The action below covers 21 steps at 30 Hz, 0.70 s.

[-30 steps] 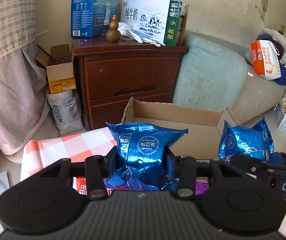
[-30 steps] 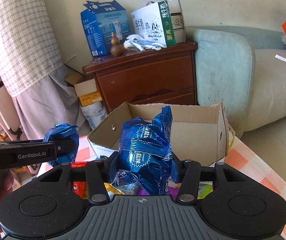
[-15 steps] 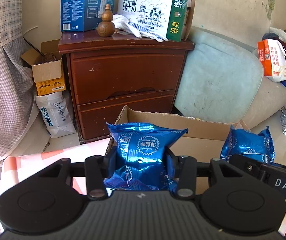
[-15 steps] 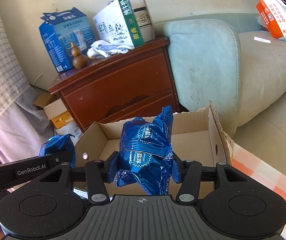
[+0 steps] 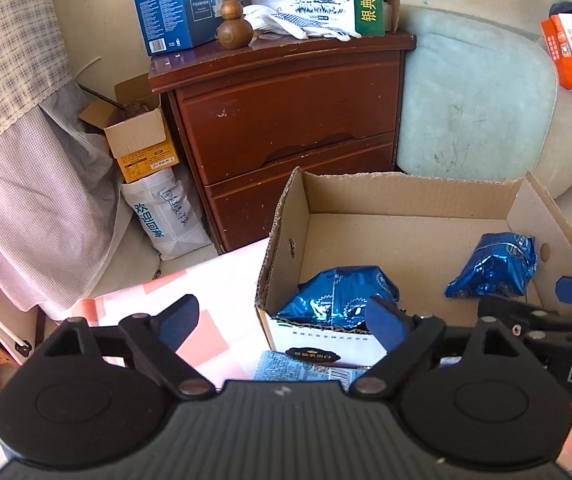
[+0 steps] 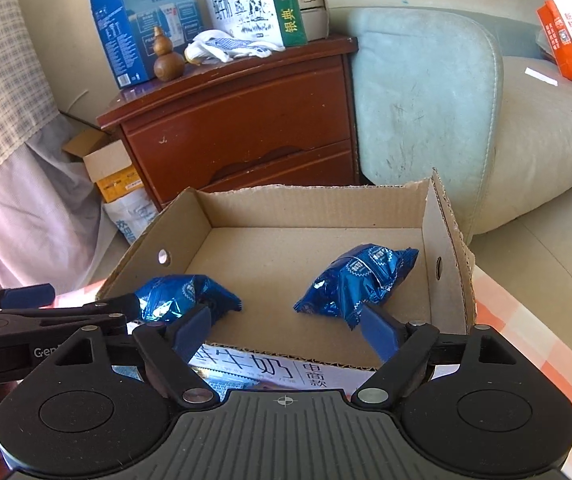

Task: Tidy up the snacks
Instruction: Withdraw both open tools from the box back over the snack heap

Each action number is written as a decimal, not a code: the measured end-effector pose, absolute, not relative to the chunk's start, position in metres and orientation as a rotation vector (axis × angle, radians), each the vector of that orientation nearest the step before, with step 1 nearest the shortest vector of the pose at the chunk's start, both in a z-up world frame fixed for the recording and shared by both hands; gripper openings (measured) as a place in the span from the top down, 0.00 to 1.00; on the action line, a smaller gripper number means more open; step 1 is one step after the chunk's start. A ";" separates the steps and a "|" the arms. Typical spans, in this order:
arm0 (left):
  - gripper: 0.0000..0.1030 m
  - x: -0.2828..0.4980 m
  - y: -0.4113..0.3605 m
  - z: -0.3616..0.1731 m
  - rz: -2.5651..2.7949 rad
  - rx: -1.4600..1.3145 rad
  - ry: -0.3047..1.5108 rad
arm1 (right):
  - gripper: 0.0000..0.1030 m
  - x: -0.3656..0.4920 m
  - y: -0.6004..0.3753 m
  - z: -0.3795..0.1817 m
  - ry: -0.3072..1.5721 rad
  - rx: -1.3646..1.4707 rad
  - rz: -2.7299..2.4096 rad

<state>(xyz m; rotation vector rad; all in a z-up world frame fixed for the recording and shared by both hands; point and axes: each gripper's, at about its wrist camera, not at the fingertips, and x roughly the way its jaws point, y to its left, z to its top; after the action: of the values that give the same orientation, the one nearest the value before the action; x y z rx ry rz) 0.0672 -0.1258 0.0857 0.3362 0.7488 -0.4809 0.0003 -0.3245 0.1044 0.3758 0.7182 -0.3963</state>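
Opening over the box (image 6: 442,216), the left gripper (image 5: 281,320) and right gripper (image 6: 286,322) spread wide, nothing between their jaws. Both packets (image 6: 360,282) (image 5: 342,294) lie inside. Withdrawing low could snag the near packet or drag the cardboard wall.

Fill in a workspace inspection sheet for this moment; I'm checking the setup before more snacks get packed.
Surface: table under a pink-and-white checked cloth.
Job's things: two blue snack packets, one at left, one at right, lying apart in the open cardboard box.
Clutter: flat packets in front of the box.
Grippers: left gripper and right gripper opening, nothing held.
Cables: nothing seen.
Surroundings: wooden nightstand carrying cartons, sofa.
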 end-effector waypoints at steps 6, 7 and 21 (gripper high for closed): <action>0.12 0.061 -0.111 0.089 -0.467 0.341 0.753 | 0.16 -0.003 -0.311 0.110 0.723 0.310 -0.368; 0.12 0.059 -0.109 0.088 -0.462 0.346 0.755 | 0.16 -0.004 -0.310 0.110 0.727 0.307 -0.364; 0.12 0.051 -0.084 0.082 -0.445 0.379 0.783 | 0.14 -0.002 -0.281 0.108 0.776 0.227 -0.310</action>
<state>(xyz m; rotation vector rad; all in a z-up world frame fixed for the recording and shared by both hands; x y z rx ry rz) 0.0515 -0.0844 0.0816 0.3788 0.7833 -0.4445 -0.0020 -0.2807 0.1076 0.2267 0.7756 -0.3105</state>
